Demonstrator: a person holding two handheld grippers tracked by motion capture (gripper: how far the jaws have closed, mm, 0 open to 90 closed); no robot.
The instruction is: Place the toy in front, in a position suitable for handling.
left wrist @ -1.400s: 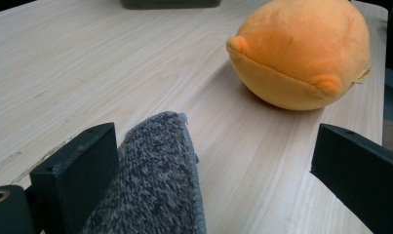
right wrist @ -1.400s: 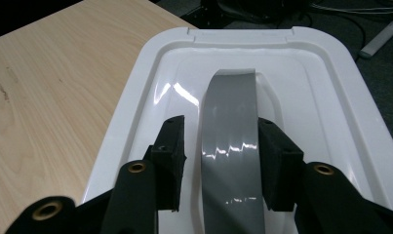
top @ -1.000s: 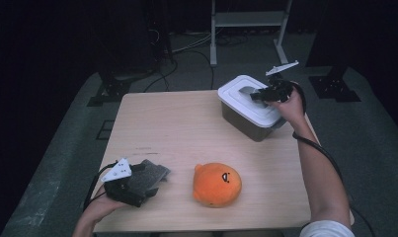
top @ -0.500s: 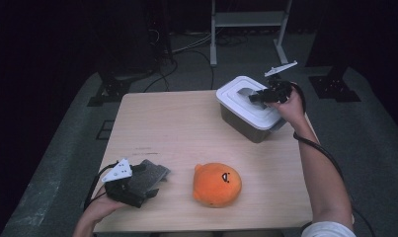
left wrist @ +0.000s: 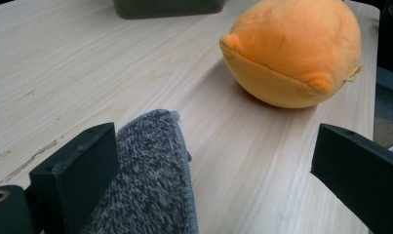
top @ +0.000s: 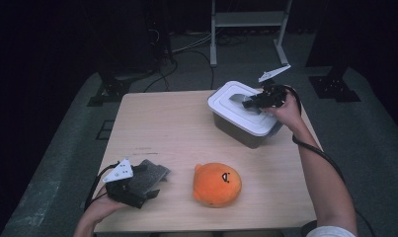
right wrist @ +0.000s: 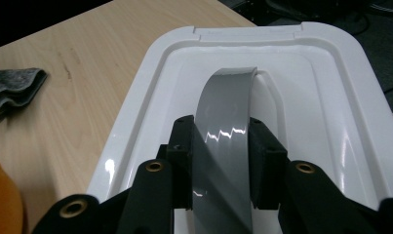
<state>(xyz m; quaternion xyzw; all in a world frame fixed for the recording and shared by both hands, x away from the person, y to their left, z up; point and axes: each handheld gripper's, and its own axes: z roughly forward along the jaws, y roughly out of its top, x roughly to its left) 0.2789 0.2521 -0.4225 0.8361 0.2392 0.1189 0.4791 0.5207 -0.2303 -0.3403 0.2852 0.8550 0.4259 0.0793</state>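
Trouble could begin at the largest item on the tabletop (top: 177, 133): the white-lidded storage box (top: 243, 116), which sits at about two o'clock near the far right edge. The right gripper (top: 250, 102) is clamped on the lid's grey handle (right wrist: 223, 126), its jaws pressing the strap from both sides, as the right gripper view shows. The handle is glossy and curved; a lift judged too quick could let it slip through the pads, and if the lid's catches hold, the whole box might tilt or drag toward the edge instead of opening.

The orange plush toy (top: 217, 184) rests at about six o'clock, well apart from the box and clear of any swing of the lid.

At about seven o'clock, the left gripper (top: 149, 183) lies low on the tabletop, jaws apart, with a folded grey cloth (left wrist: 150, 180) touching one jaw but not squeezed; a careless nudge there could push the cloth off the near edge.

The person's right forearm (top: 317, 168) stretches forward from the near right corner, hand (top: 285, 108) bent inward over the box; the left hand (top: 100, 212) rests at the near edge.
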